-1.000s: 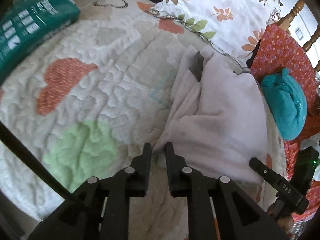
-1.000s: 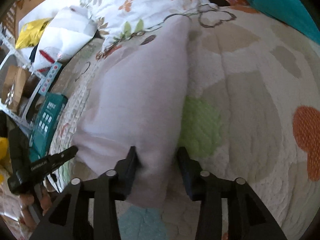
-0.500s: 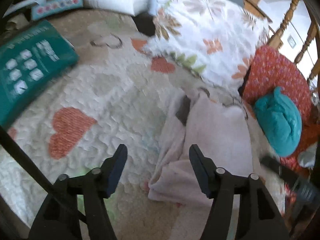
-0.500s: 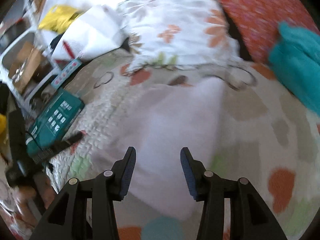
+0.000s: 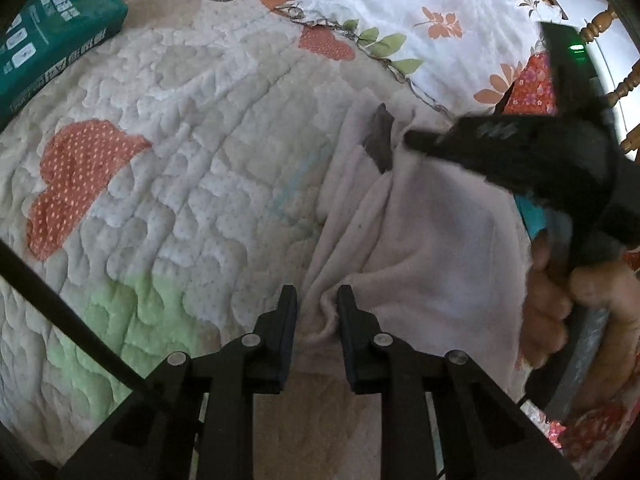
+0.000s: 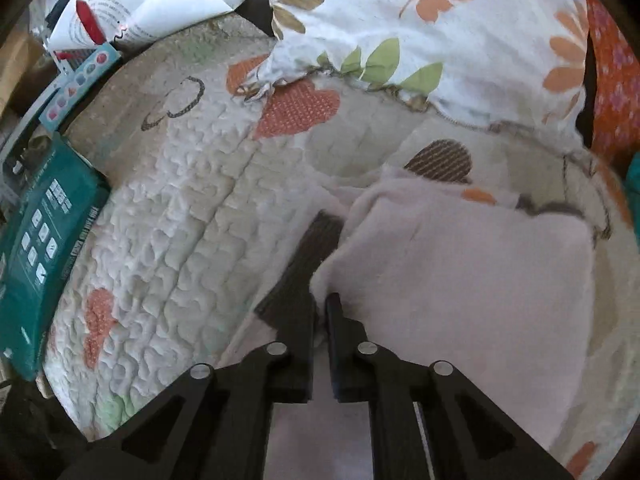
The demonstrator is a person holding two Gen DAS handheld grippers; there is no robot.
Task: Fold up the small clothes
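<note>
Gripping the pale pink garment (image 5: 440, 240) at two points, we are setting up the next fold on the quilted bedspread (image 5: 192, 152), with the teal package (image 5: 52, 40) well apart at the far left edge. At left, the left gripper (image 5: 318, 304) is closing its jaws around a bunched near corner of the garment; a ridge of cloth is standing between the fingers (image 5: 289, 312), though the pads are not yet visibly pressing on it. At right, the right gripper (image 6: 320, 312) is pinching the garment's left edge, beside its dark ribbed band (image 6: 308, 256), with its fingers pressed almost together on the fabric. The garment is lying near the floral pillow (image 6: 420, 20), partly folded already. To do this step well, in our judgement, we are aiming to secure only the layers meant to travel, letting the left pinch seat fully before lifting, raising both corners level so the edge stays taut, and carrying them across together so the fold lands square.
</note>
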